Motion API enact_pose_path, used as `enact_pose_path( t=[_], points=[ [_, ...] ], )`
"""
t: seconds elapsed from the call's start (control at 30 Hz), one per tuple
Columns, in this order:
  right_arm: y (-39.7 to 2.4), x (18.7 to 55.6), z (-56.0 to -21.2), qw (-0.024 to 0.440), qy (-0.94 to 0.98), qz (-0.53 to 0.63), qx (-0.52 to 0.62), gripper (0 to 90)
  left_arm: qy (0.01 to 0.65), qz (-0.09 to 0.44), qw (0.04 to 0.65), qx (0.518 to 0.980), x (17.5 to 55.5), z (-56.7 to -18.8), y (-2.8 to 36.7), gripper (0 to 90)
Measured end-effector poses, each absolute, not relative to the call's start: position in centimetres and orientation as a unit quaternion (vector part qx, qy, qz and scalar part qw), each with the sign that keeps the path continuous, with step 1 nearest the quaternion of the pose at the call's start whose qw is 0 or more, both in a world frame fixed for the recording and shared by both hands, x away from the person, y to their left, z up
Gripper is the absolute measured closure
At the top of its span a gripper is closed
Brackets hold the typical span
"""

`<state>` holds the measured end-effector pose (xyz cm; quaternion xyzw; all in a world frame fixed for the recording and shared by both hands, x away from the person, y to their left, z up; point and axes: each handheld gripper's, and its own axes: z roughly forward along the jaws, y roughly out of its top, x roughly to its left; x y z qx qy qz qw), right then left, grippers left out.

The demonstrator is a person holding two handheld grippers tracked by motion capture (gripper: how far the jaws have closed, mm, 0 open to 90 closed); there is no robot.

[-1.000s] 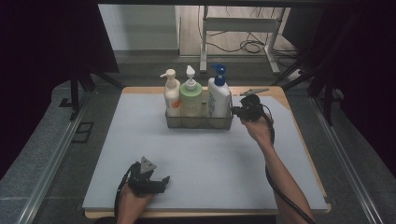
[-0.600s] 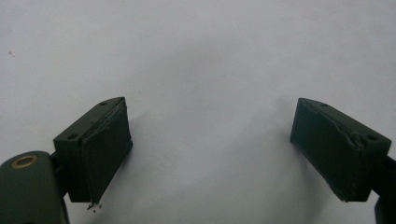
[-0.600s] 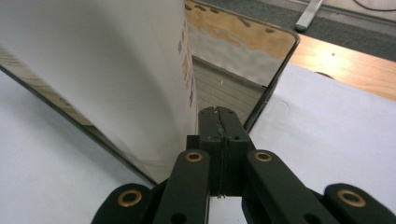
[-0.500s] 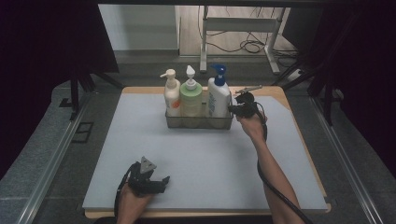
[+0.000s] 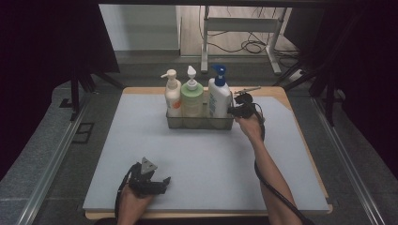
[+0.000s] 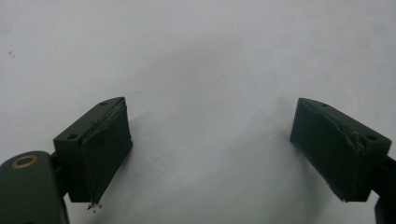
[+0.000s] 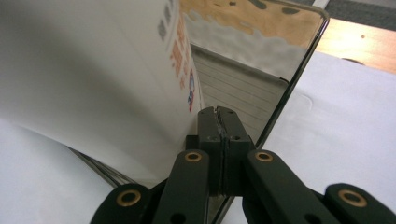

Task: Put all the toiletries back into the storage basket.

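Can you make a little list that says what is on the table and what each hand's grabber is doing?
Table cover: pale grey mat
Tray: clear tray, far middle of mat
Bottles: three pump bottles upright in tray; orange-label one, green one, white one with blue pump
Right gripper: jaws shut on the tray wall, beside the white bottle
Left gripper: jaws open over bare mat, holding nothing

By the right tongs (image 5: 233, 110) stands a clear, glossy plastic caddy (image 5: 199, 123) whose end wall (image 7: 261, 84) mirrors its surroundings. The white bottle (image 5: 219, 98) touching those tongs looks like smooth plastic with a printed label. Both tongs are matt black, their pads (image 6: 108, 144) slightly rough and frayed at the edges, with brass-coloured rivets. Under the left tongs (image 5: 162, 183) lies a matt, pale sheet (image 5: 197, 159) on a wooden bench (image 5: 277, 91).
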<state>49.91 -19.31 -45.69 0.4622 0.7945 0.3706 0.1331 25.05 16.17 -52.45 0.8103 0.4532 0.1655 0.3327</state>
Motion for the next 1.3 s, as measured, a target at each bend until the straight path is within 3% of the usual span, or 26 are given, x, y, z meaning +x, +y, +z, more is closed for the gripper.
enact_pose_path(
  t=[1.3],
  points=[
    [-17.1, 49.8, -46.4, 0.132, 0.817, 0.335, 0.45, 85.6, 0.452, 0.166, 0.331, 0.811, 25.1, -52.4, 16.2, 11.7]
  ],
)
